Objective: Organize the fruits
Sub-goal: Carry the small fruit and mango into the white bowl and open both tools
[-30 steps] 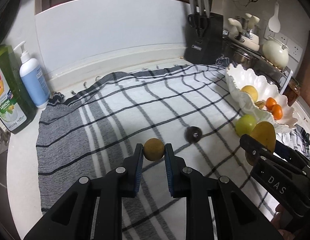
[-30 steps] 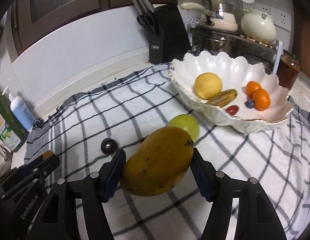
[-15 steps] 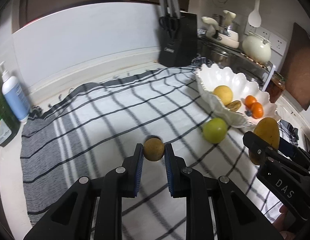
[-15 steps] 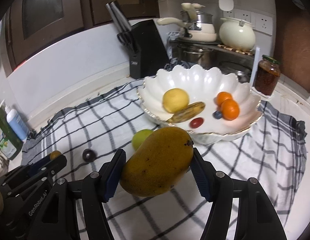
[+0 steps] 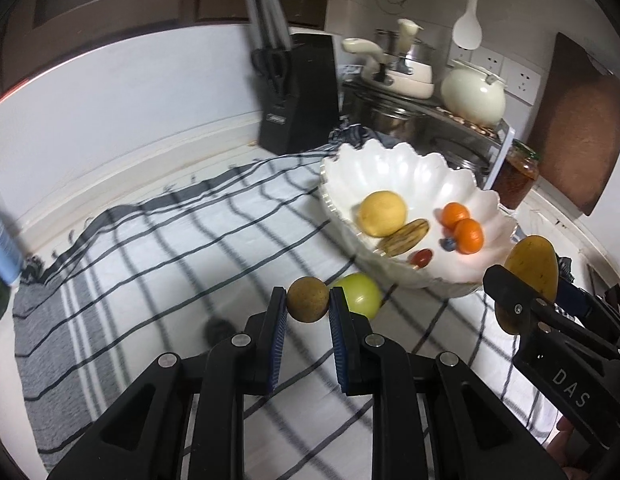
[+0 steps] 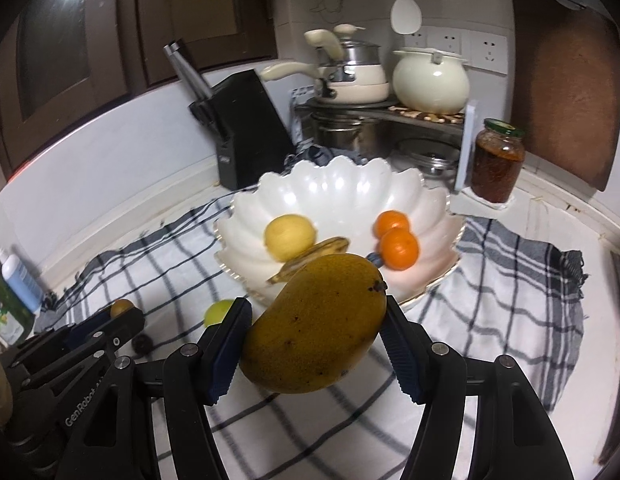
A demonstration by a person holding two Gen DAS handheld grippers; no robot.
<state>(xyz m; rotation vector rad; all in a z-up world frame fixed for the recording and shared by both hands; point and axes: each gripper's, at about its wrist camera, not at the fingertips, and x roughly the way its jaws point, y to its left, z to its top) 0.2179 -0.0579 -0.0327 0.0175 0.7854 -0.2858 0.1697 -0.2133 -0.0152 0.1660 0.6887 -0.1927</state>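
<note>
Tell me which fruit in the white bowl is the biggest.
The yellow round fruit at the bowl's left; the two oranges, grape and blueberry are clearly smaller.

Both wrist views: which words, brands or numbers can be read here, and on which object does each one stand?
"DAS": on the black body of the right claw, seen from the left wrist.
"GenRobot.AI", last letters cut off: on the body of the left claw, seen from the right wrist.
Knife block label: too small to read.
Green bottle label: blurred, unreadable.
</note>
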